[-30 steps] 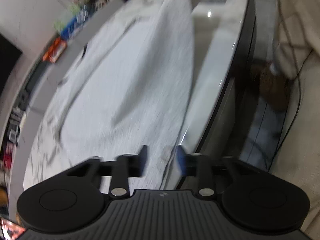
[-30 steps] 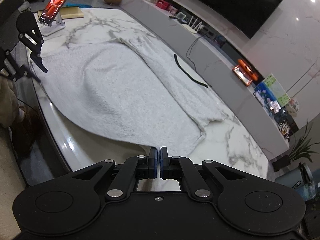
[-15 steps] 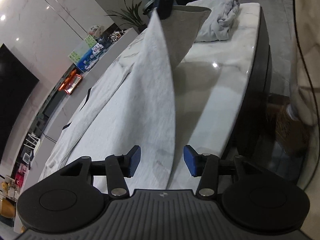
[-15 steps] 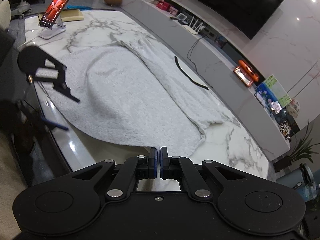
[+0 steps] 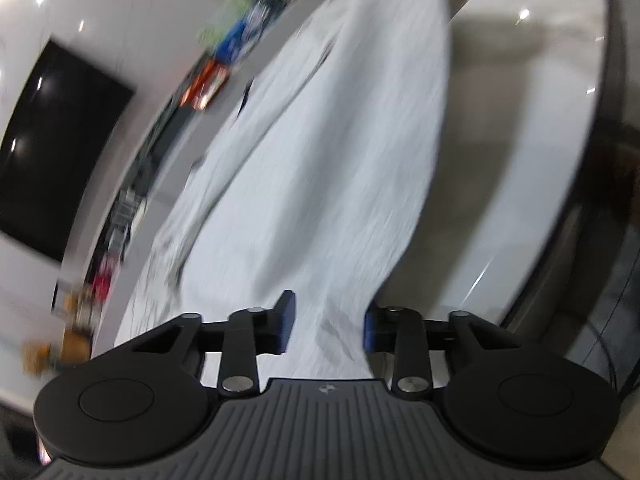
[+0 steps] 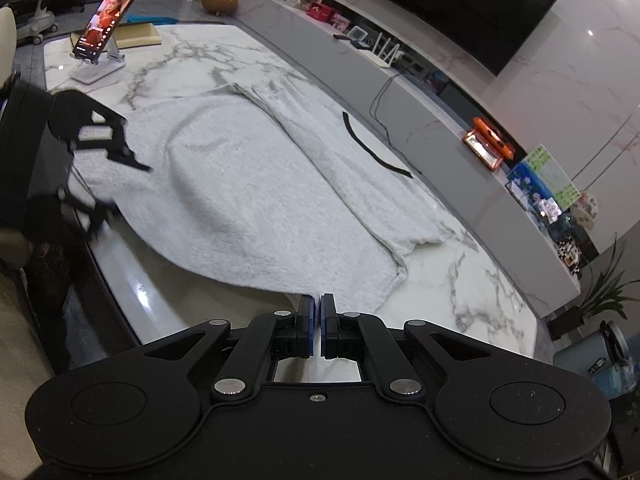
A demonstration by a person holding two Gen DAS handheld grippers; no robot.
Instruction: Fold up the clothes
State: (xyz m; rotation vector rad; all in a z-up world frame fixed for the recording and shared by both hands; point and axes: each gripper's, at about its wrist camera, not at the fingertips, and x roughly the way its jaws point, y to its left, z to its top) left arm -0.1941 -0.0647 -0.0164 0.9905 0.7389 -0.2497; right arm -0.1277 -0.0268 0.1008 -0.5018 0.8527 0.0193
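Pale grey fleecy garment point(image 6: 256, 204) lies spread on the white marble table point(image 6: 460, 280). Right gripper point(image 6: 318, 330) pinches its near hem; left gripper point(image 5: 326, 330), jaws spread, straddles the opposite edge. Close it squarely, then lift both corners level, I think.

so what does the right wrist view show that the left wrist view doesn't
Only the right wrist view shows the phone on its stand, the black strip on the garment, and the right hand-held gripper, shut on the garment's near edge. It also shows the left one from outside, blurred.

Only the left wrist view looks between the left hand-held gripper's open fingers, with cloth lying between them.

Both show the grey garment spread on the marble table, and the TV.
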